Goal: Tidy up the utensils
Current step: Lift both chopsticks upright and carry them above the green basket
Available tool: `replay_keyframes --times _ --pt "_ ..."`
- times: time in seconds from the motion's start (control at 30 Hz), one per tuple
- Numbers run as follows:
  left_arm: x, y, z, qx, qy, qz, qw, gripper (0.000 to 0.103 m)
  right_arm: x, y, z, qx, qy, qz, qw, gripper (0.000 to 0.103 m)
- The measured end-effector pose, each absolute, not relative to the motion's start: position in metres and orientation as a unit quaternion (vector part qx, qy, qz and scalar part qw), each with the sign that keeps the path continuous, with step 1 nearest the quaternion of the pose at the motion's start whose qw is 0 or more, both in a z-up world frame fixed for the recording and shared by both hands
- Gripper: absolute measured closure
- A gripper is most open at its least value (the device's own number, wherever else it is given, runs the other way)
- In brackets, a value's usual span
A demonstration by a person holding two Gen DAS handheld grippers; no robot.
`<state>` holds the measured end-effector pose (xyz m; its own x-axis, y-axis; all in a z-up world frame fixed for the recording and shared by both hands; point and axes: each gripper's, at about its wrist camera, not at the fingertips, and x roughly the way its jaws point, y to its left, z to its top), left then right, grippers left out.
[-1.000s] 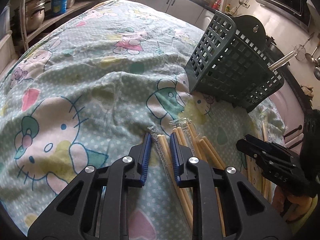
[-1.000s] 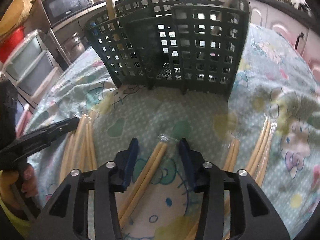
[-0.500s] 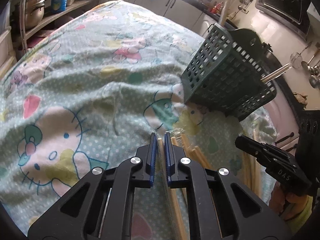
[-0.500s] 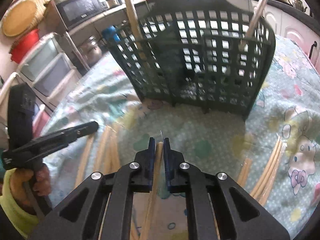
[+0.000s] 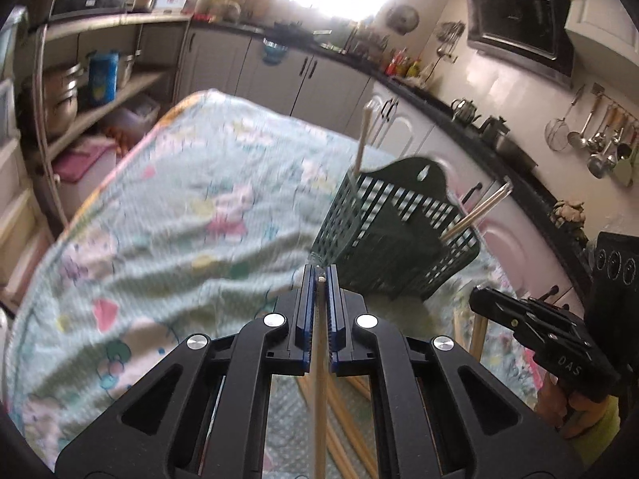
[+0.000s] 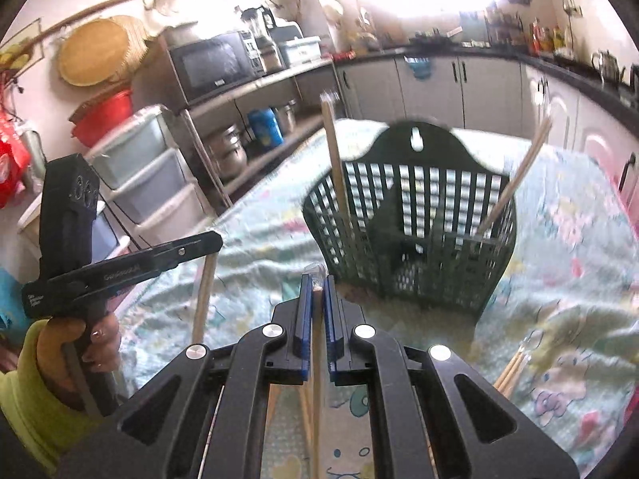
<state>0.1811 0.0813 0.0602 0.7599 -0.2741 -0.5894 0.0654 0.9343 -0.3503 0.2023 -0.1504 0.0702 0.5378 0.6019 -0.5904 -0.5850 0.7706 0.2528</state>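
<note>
Nearest to me, my left gripper (image 5: pixel 318 279) is clamped tight on one wrapped pair of wooden chopsticks (image 5: pixel 320 379), the sticks running back between the blue pads and down under the frame. My right gripper (image 6: pixel 318 283) is pinched just as tight on a second wrapped pair (image 6: pixel 316 379), its tip showing between the pads with a bit of clear wrapper poking out. Both loads are off the cloth-covered table (image 5: pixel 167 215).

Below and beside my fingers, more chopsticks (image 6: pixel 515 363) lie loose on the near part of the table, some toward its right edge, others under my left frame. In the right view I can see the person's hand (image 6: pixel 92 343) working the left handle, sleeve at the wrist.

Further on, toward the far right part of the table, stands the green slotted utensil basket (image 6: pixel 411 215), open top tipped toward me. It already holds a wooden pair (image 6: pixel 337 167) upright in its left compartment and a paler pair (image 6: pixel 515 183) leaning out of its right one.

I judge this the carry step: both pairs picked, neither delivered. Next I need to bring each tip over the basket's rim, turn the sticks nearer upright so they drop into a compartment and not through the slots, and only then ease the pads apart, keeping my two grippers from crowding each other at the mouth.
</note>
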Motion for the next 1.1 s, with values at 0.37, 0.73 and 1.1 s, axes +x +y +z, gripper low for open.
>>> replay_keyframes --times 0.37,0.73,1.1 --pt "0.184 0.060 0.106 -0.134 0.288 -0.114 0.941 0.102 0.184 -0.176 0.109 0.027 0.278 0.340 0.898 0.097" --pt "0.203 0.033 0.139 -0.114 0.255 -0.132 0.951 0.102 0.191 -0.208 0.136 0.064 0.229 0.315 0.919 0.097" --pt "0.226 0.011 0.177 -0.104 0.199 -0.132 0.966 0.102 0.215 -0.225 0.161 0.084 0.185 0.289 0.936 0.097"
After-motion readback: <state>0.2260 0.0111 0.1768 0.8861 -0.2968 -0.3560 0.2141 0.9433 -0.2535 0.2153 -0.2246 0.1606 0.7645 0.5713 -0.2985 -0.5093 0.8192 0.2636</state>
